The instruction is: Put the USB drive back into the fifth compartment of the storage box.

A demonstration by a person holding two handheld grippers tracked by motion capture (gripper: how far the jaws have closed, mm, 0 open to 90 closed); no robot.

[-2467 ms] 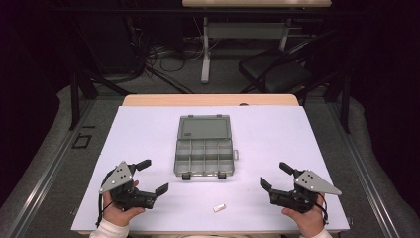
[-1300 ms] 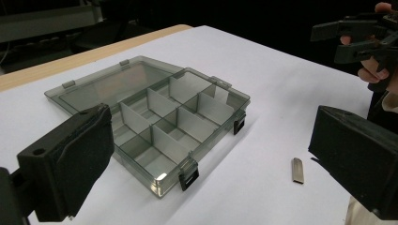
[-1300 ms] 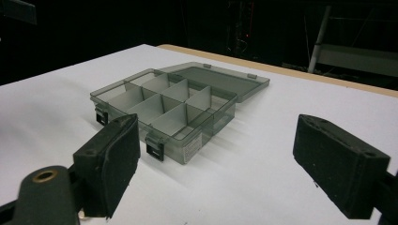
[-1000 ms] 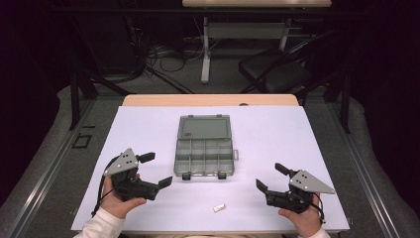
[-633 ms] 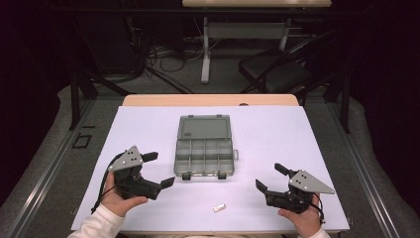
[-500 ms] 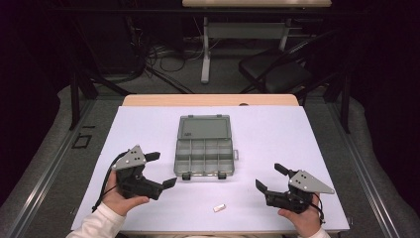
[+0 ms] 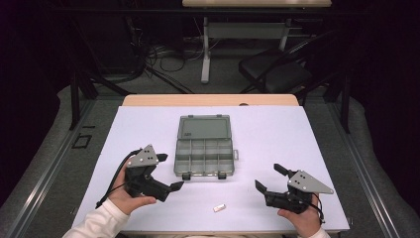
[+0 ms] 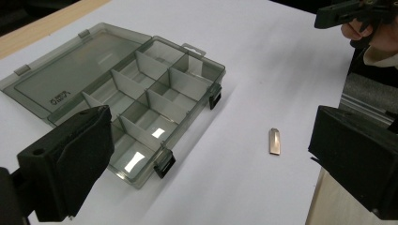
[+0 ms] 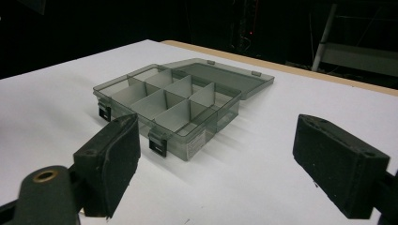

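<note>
High view: open compartment box (image 7: 204, 151) mid-table, small metal piece (image 7: 219, 208) lying near the front edge between left gripper (image 7: 166, 172) and right gripper (image 7: 268, 177), both with jaws apart, empty. Left gripper view: piece (image 8: 275, 141) flat on the white table (image 8: 263, 61), right of the box (image 8: 141, 108). Right gripper view: box (image 9: 173, 105) ahead between wide-spread jaws.

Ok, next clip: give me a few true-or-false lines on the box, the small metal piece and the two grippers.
1. The compartment box lies open with its lid flat on the table. True.
2. The small metal piece sits inside a compartment. False: it lies on the table in front of the box.
3. The left gripper is open and holds nothing. True.
4. The right gripper is clamped on the box's latch. False: it is open, apart from the box.
5. The compartments look empty. True.
</note>
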